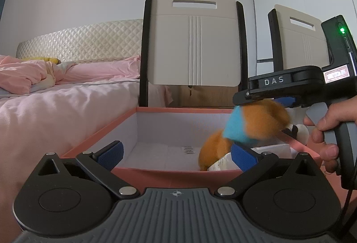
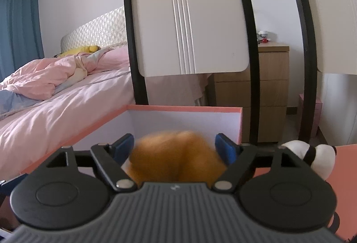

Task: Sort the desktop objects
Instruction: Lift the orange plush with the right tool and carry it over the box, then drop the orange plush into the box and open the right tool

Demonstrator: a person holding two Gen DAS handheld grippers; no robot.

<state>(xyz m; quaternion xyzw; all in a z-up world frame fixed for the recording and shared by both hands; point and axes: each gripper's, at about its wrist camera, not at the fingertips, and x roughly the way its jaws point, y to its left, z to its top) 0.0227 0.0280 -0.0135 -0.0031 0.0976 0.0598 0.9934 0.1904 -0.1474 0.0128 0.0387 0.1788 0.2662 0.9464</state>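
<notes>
Right up against the right wrist lens sits the right gripper (image 2: pixel 174 149), and between its blue pads (image 2: pixel 225 149) there's a blurry orange plush toy (image 2: pixel 176 158). Its jaws stand apart with the toy between them; the blur makes me think the toy is dropping loose, not pinched. I can't see either pad pressing the fur, so I'd call it let go.

From the left wrist view you get the better angle: the same orange plush (image 1: pixel 258 120) with a light blue patch hangs just under the right gripper's nose, at about 2 o'clock from the left gripper (image 1: pixel 176 153), right above the pink box (image 1: pixel 178 110). The left gripper is spread wide with nothing in it, parked at the near rim of the box.

Inside the box, at the right end, there's already another orange plush (image 1: pixel 214 149) and some white packet thing (image 1: pixel 223 163) leaning against it. Rest of the box floor looks bare apart from a little label.

Key relation for what's next, I reckon: the falling toy is straight over the box's right end, so it should land on the stuff already there. After that the panda plush (image 2: pixel 312 156) looks like the next candidate. It's at roughly 3 o'clock from the right gripper, lying outside the box on the pink surface (image 2: pixel 345 165), long axis running left-right, and clearly closer to the right hand (image 1: pixel 330 131) than the left.
</notes>
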